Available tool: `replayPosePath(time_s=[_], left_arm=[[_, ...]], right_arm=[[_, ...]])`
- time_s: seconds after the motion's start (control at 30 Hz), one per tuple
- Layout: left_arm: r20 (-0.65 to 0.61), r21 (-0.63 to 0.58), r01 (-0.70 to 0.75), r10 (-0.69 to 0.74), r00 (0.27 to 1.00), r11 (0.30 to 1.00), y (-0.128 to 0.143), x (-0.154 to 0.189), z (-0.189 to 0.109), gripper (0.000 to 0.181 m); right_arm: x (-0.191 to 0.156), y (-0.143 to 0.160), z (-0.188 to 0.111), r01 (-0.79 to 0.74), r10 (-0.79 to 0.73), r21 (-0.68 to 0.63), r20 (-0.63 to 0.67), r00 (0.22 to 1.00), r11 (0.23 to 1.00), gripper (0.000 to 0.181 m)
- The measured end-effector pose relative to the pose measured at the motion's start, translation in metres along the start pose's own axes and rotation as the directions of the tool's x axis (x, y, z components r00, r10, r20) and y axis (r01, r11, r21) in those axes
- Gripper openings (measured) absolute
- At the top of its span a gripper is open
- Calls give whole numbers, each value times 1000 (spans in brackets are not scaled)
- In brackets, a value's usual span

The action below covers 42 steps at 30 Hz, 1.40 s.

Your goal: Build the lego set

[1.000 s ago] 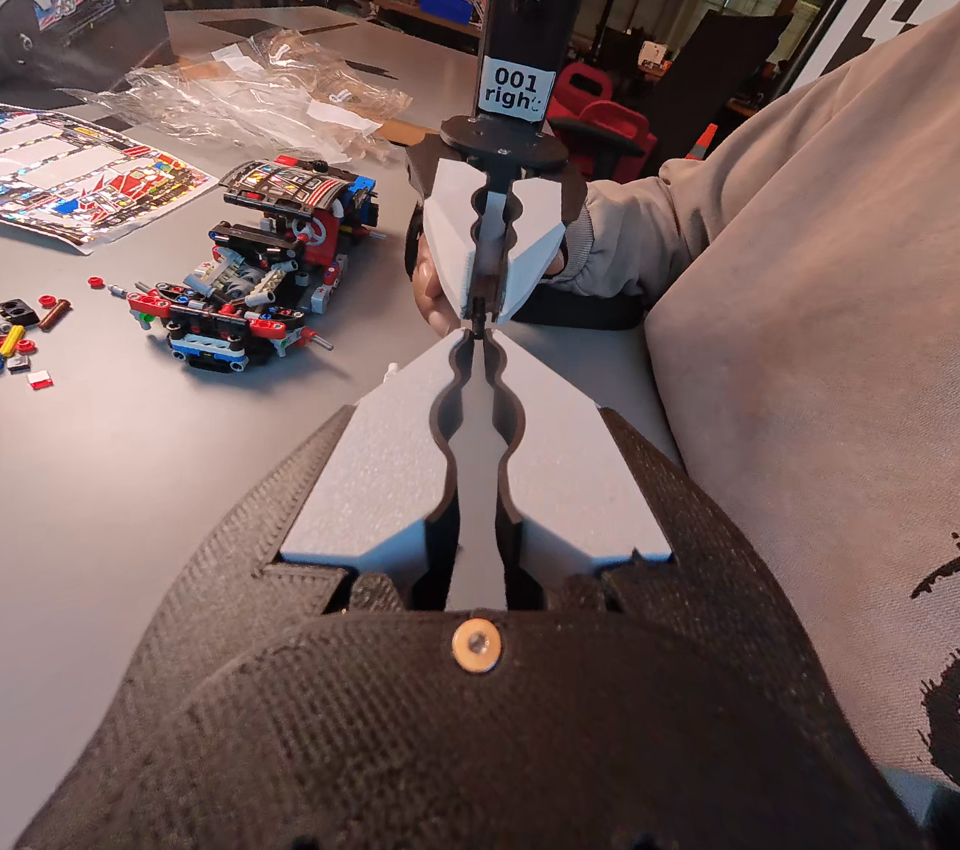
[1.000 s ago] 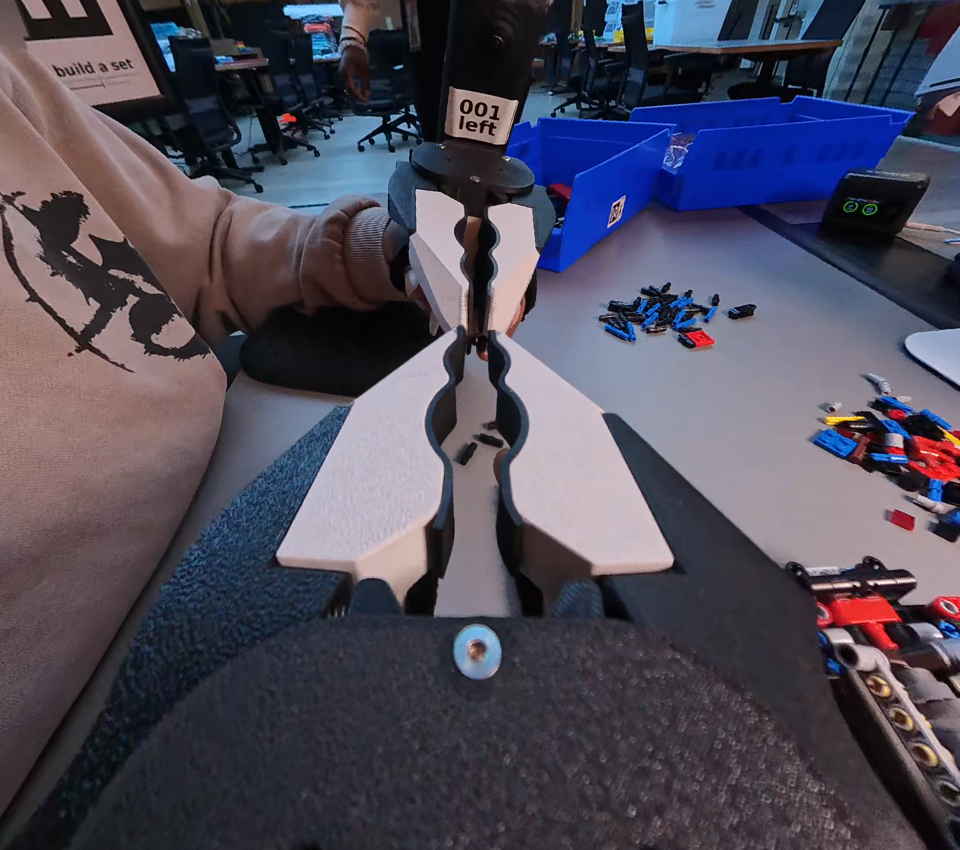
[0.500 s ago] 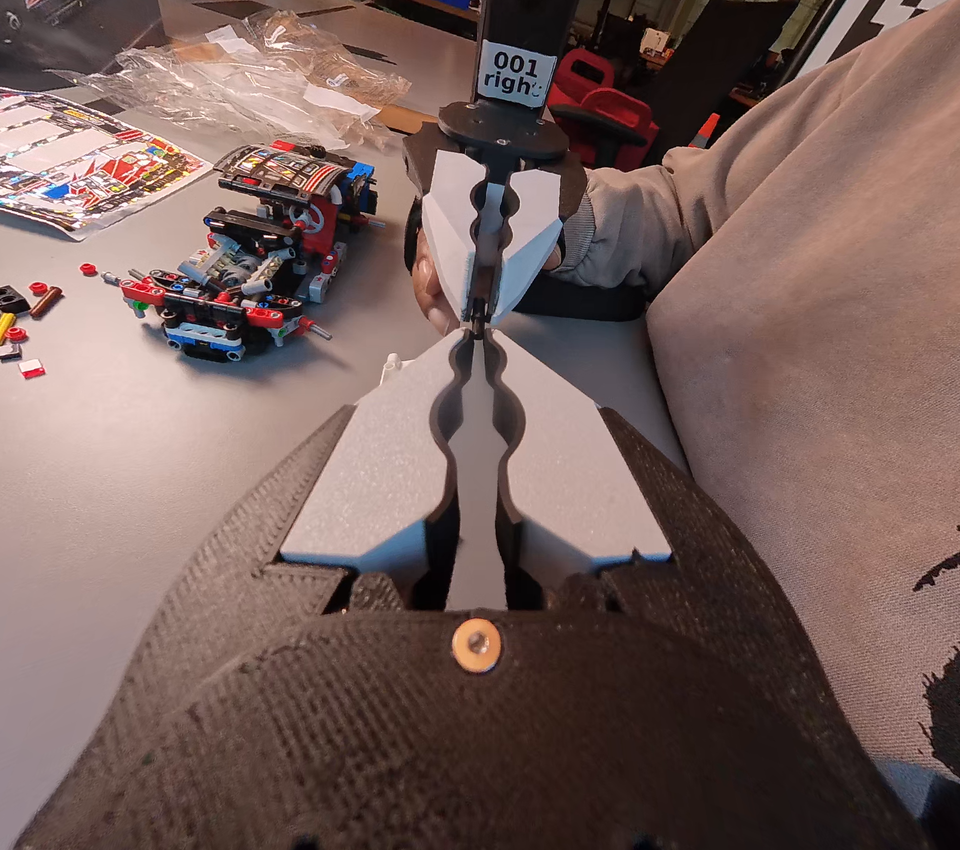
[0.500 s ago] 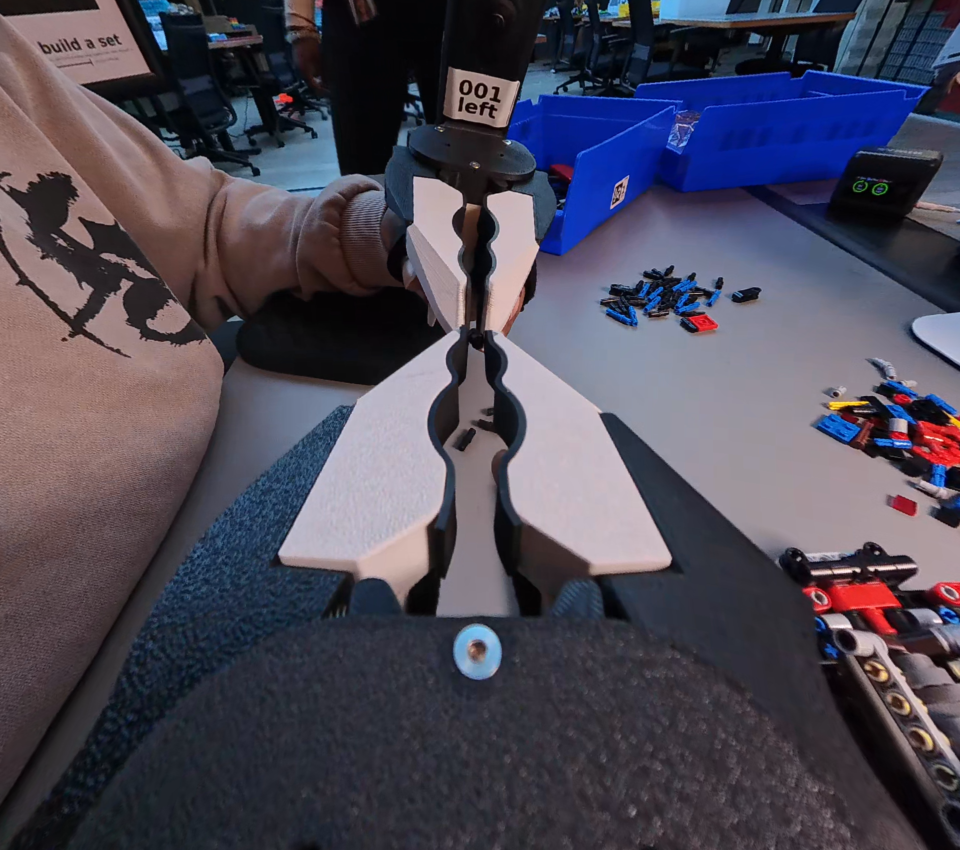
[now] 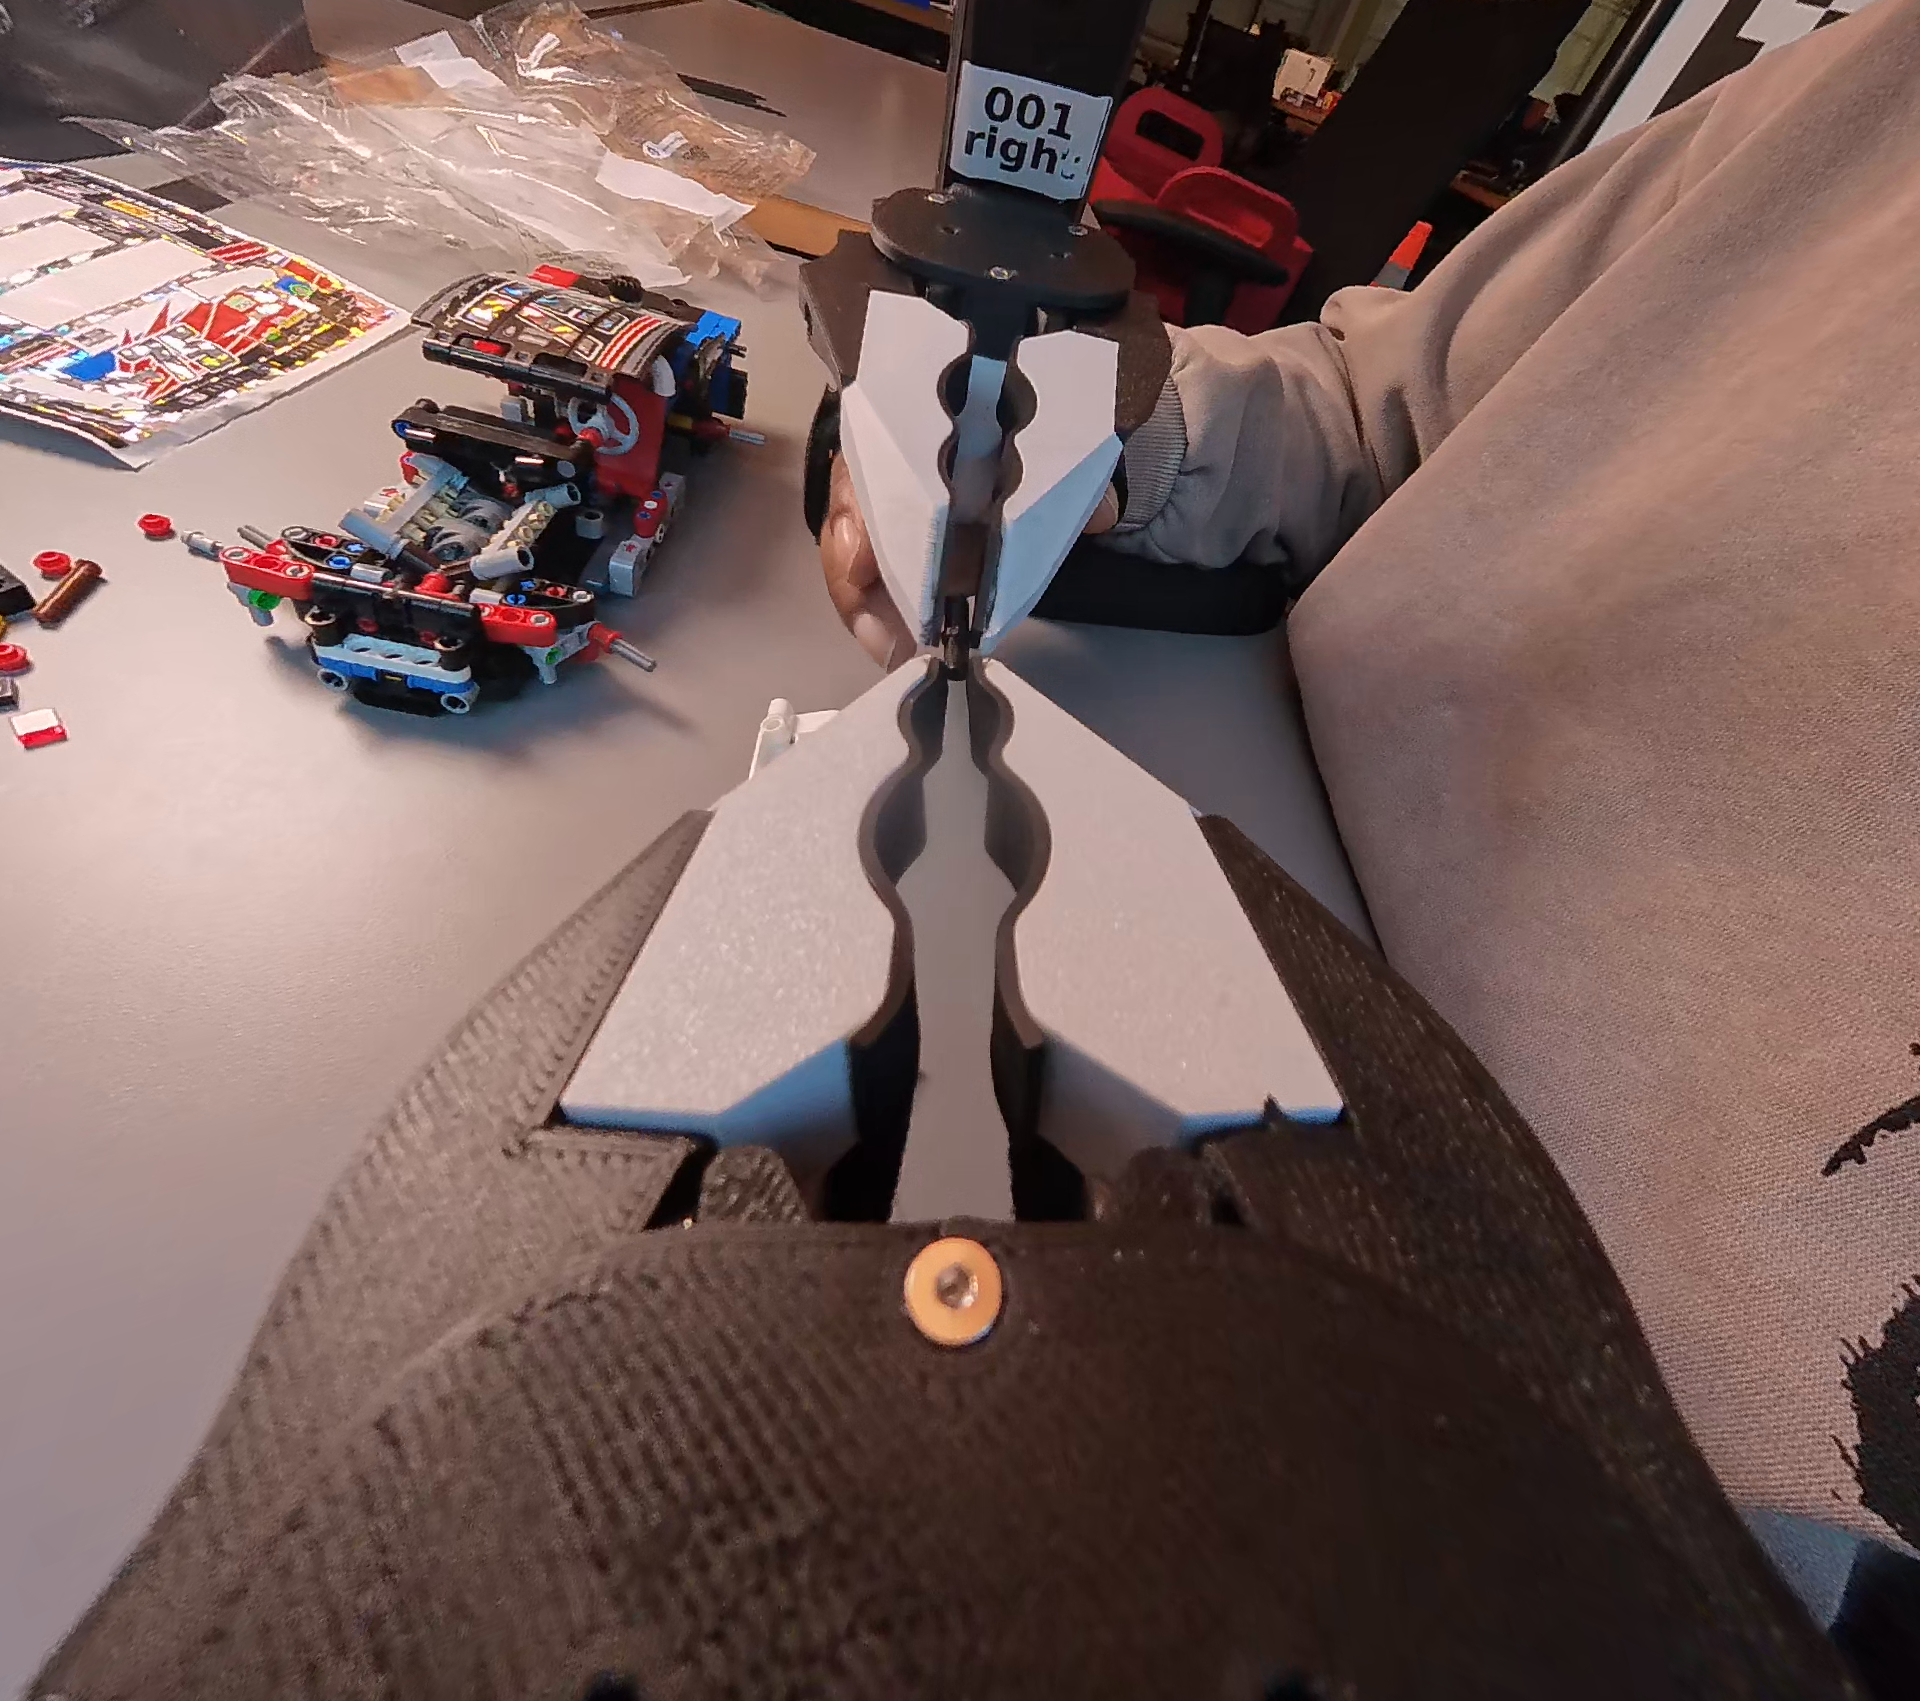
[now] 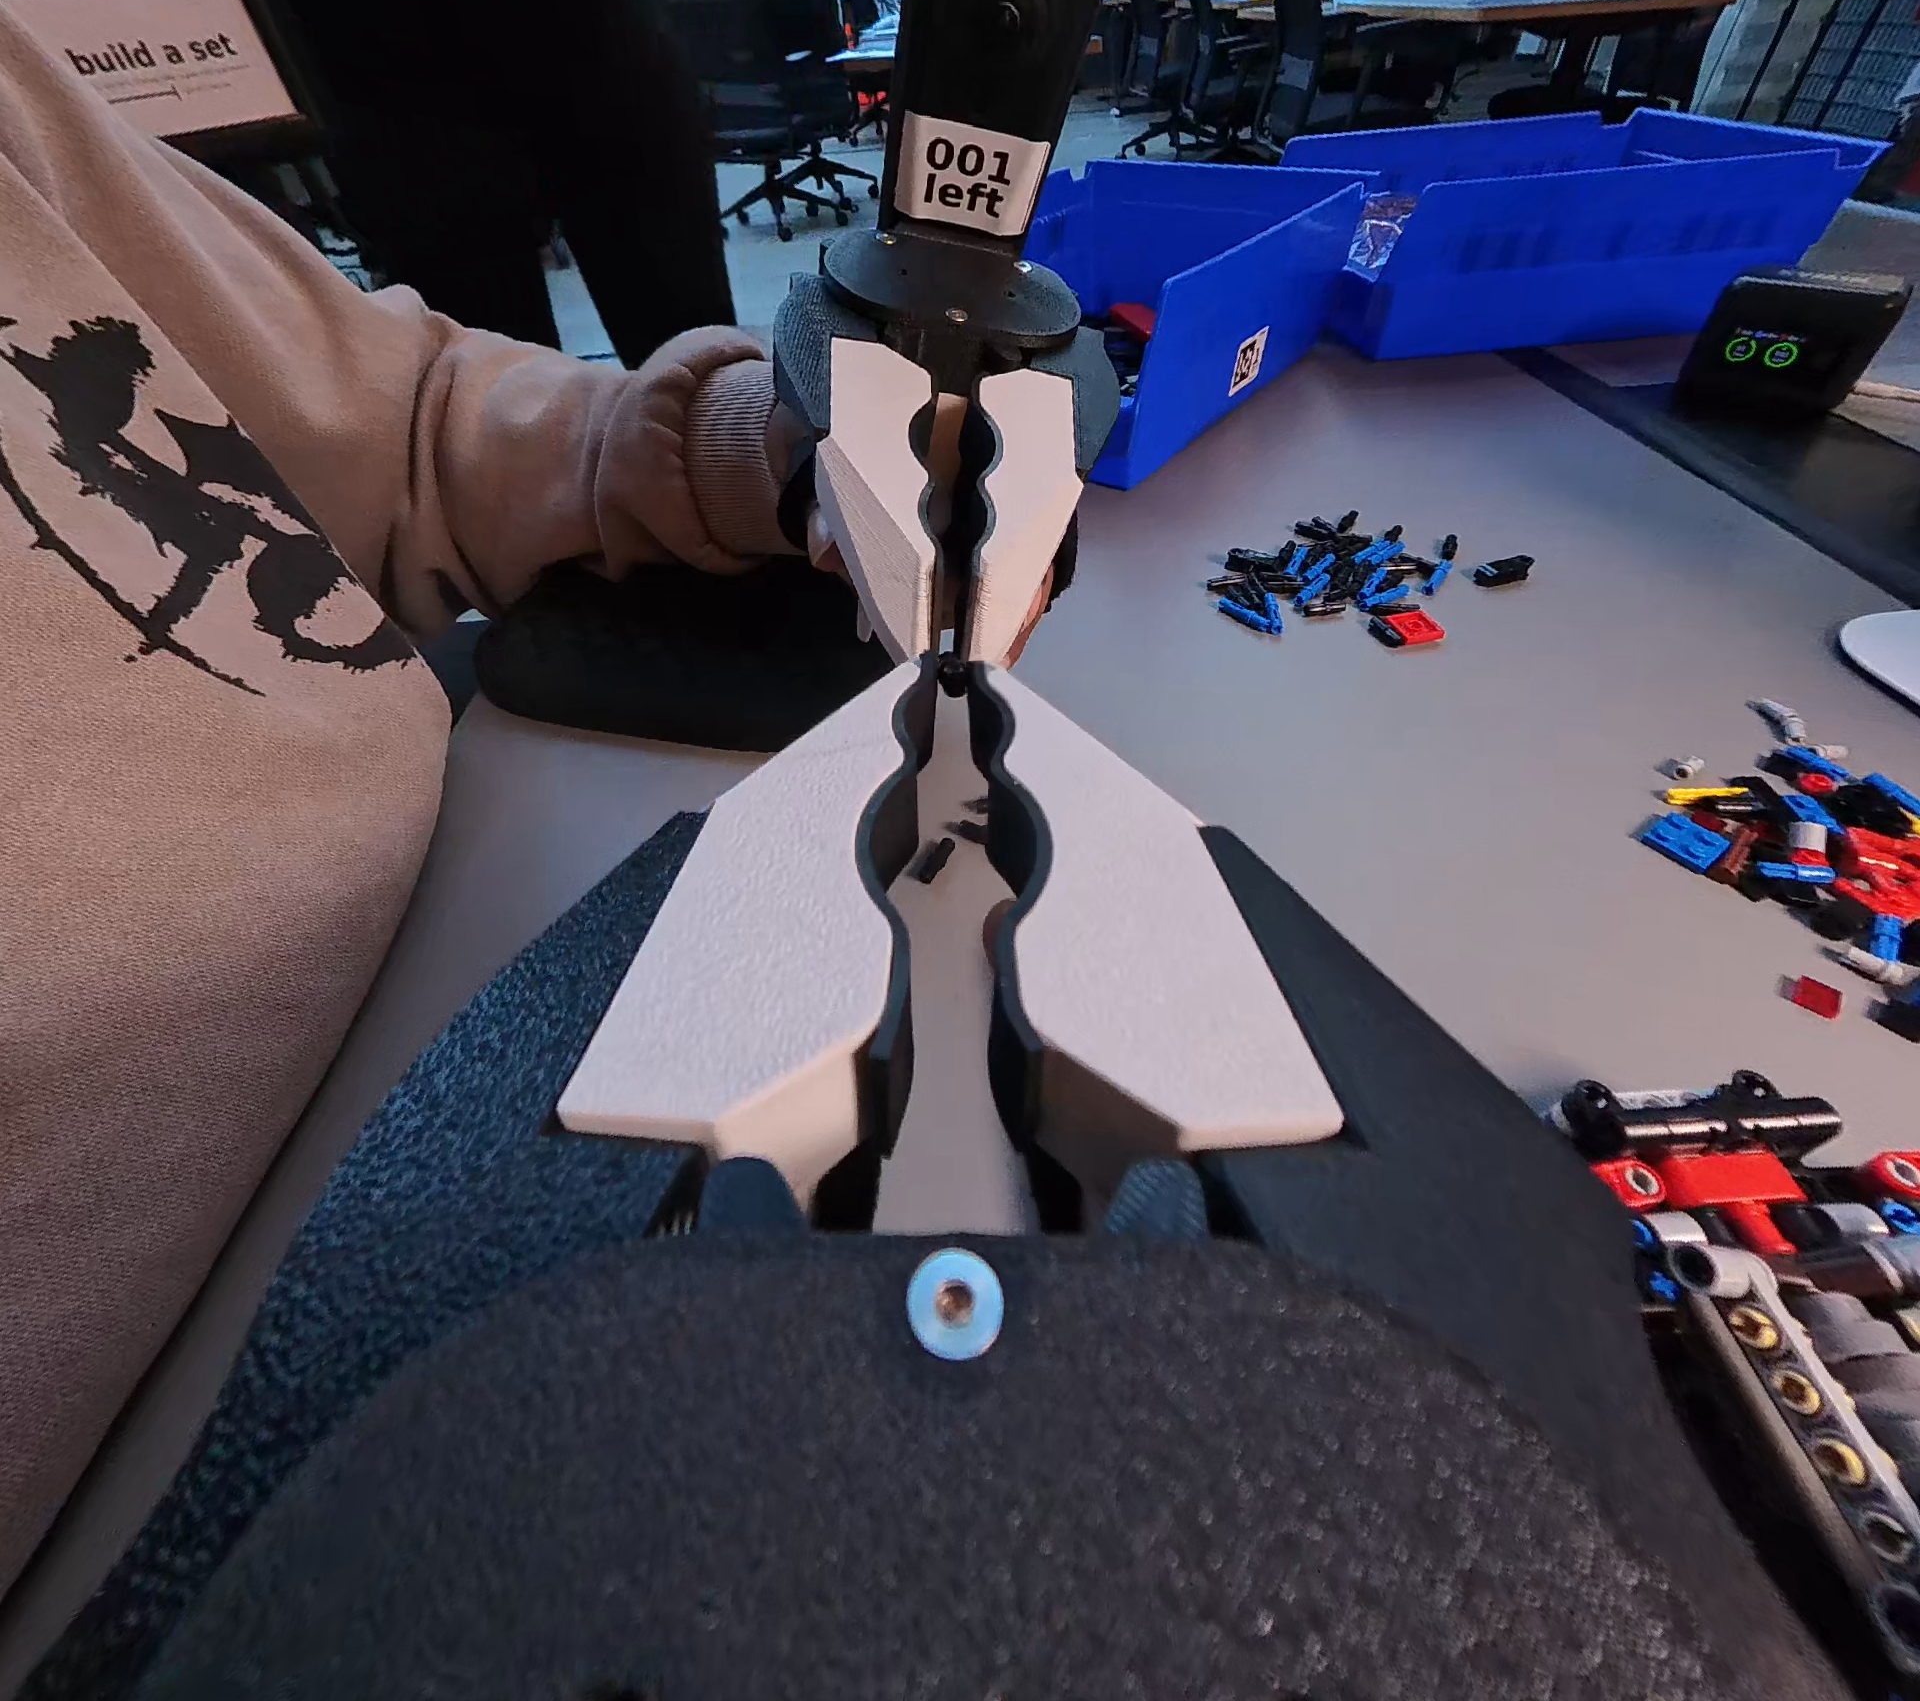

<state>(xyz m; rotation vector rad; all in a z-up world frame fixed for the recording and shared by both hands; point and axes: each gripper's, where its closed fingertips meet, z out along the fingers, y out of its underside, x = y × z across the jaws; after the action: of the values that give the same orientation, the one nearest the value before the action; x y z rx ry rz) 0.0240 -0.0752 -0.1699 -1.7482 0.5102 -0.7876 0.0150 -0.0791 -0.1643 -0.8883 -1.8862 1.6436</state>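
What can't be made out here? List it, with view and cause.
- Small black piece between the two grippers' tips: too small in both views to tell which grips it.
- Lego car: right wrist view's edge cuts it off.
- White piece: left gripper hides most.

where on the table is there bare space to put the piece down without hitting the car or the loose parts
Bare grey table lies in front of the half-built car, toward the left gripper. In the right wrist view, another clear patch sits between the pile of black and blue pins and the mixed loose parts. It is crowded around the car, the sticker sheet and the plastic bags.
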Motion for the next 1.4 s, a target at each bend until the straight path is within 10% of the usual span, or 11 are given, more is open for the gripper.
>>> replayPosePath(time_s=[0.3,0.53,1.4], left_arm=[[69,-12,-12,13,998,1000,5,-11,0,19],[175,-385,-12,86,981,923,71,-46,-2,51],[182,-516,-229,366,913,826,86,-49,16,23]], right_arm=[[8,2,-6,-9,8,-28,-29,1000,1000,3],[38,35,-17,-37,10,-325,-85,996,945,3],[38,93,10,-36,93,-785,28,995,619,2]])
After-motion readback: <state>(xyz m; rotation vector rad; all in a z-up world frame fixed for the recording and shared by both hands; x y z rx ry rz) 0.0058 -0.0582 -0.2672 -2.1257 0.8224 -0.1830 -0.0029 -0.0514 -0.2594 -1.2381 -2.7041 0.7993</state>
